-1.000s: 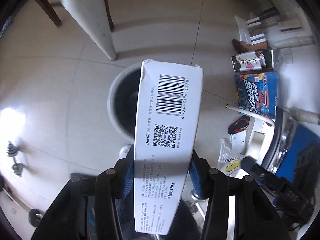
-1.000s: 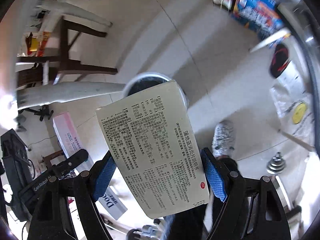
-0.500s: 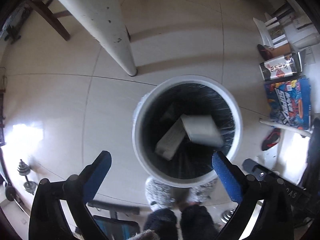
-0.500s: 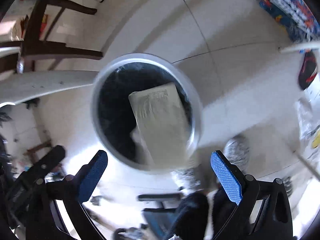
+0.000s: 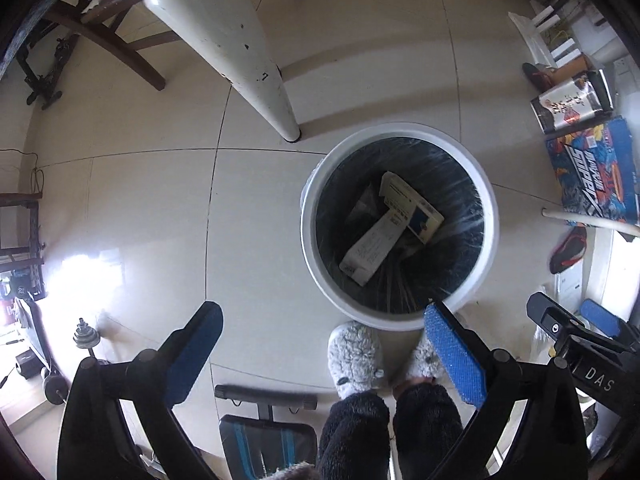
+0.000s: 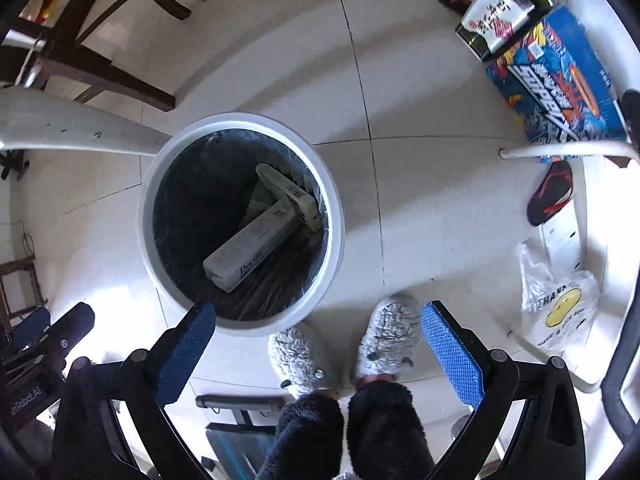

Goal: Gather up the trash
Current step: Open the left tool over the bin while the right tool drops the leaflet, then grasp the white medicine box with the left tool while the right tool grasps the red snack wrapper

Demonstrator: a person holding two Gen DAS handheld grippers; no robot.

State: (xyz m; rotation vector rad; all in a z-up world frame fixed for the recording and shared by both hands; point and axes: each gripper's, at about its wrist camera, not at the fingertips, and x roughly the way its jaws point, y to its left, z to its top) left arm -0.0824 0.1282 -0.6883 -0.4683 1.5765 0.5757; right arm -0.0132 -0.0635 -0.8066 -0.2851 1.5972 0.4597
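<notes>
Both drops done. My left tool (image 5: 320, 354) and right tool (image 6: 316, 354) are released, jaws wide, nothing between the pads; both point straight down at the floor.

Status:
- White box (image 5: 370, 250) lies flat in the bin (image 5: 308, 240), on the black liner.
- Second box (image 5: 412, 208) lies on top of it, crossing its far end and leaning toward the bin wall.
- Right view confirms it: white box (image 6: 248, 252) and second box (image 6: 288, 196) are both inside the bin (image 6: 340, 216), below the rim.

Position relative to the tools:
- Left view: bin sits ahead and right of centre; its near rim is just behind my right pad in the picture. Boxes are well below and apart from the pads.
- Right view: bin sits ahead and left; its near rim is by my left pad.
- My slippers (image 5: 354, 354) stand just beside the bin.

Left to do, as I judge it: a plastic bag (image 6: 560, 312), packets (image 6: 552, 68) and a sandal (image 6: 550, 194) lie by the wall. Can't tell which count as trash. Next pick likely needs a turn toward that side.
</notes>
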